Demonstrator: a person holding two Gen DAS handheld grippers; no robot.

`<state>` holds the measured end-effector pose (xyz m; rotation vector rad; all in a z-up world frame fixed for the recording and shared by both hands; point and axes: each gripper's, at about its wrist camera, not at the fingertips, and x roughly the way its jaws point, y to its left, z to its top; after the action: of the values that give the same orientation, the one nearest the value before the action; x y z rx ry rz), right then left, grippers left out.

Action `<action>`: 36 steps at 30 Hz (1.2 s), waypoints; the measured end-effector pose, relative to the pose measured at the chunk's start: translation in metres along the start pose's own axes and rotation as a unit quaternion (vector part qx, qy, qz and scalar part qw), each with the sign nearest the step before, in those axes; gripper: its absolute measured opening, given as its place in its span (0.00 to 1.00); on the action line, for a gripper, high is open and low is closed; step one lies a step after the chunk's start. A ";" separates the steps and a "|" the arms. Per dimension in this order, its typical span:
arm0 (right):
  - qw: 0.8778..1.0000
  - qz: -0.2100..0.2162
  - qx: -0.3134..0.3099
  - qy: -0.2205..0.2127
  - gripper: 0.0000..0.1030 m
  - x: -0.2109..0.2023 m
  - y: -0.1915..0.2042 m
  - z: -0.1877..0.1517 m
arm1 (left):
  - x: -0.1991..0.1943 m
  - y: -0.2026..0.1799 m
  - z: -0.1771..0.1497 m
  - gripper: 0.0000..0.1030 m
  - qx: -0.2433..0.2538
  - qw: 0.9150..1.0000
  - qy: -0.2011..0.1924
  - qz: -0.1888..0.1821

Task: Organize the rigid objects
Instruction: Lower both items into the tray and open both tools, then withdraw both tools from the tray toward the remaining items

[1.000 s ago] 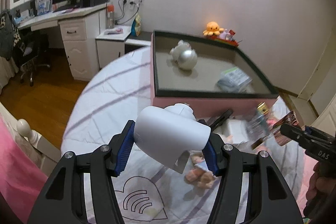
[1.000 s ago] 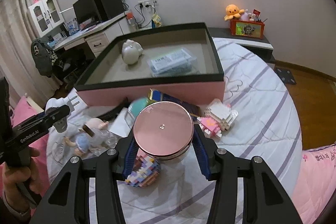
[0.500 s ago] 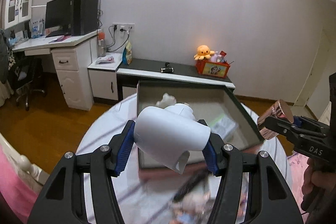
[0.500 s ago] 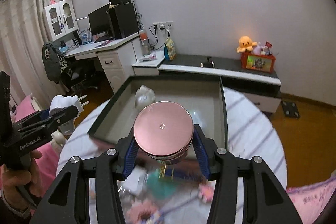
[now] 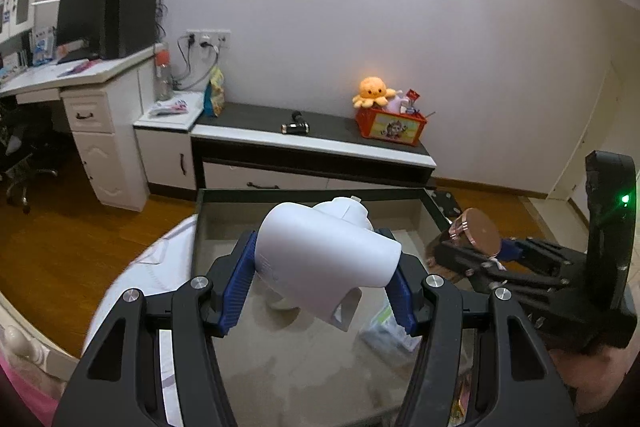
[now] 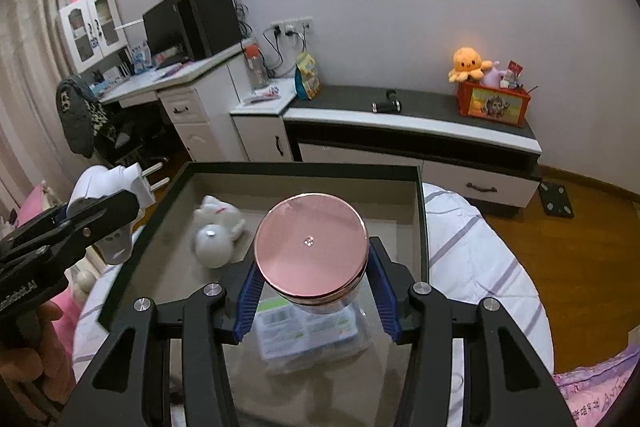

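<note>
Box with dark rim, taken as landmark: above it, a white plug adapter is clamped in the left gripper and a pink-lidded jar in the right gripper. Each should be lowered onto bare floor, clear of the white figurine and packet, before release.

White plug adapter, rose-gold jar lid (blue tool pads).

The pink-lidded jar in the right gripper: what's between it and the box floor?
In the right wrist view, a clear plastic packet lies on the box floor directly below the pink-lidded glass jar held by the right gripper.
</note>
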<state>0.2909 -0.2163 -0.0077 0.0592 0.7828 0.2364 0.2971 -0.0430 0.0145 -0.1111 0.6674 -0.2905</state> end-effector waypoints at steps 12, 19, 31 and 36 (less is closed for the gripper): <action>0.999 -0.017 0.004 0.046 0.49 0.047 -0.021 0.004 | 0.067 -0.009 -0.003 0.65 -0.004 0.998 0.059 -0.003; 0.999 -0.017 0.006 0.038 0.83 0.035 -0.015 0.002 | 0.039 -0.006 -0.003 1.00 -0.001 1.000 0.025 0.018; 0.999 -0.011 0.028 -0.030 1.00 -0.038 0.011 -0.013 | -0.047 0.006 -0.030 1.00 -0.010 0.999 -0.013 0.043; 0.997 -0.009 0.033 -0.062 1.00 -0.079 0.025 -0.030 | -0.087 0.007 -0.046 1.00 -0.004 0.998 -0.028 0.057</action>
<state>0.2107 -0.2118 0.0291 0.1285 0.6678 0.1877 0.2051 -0.0111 0.0288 -0.0879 0.6168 -0.1741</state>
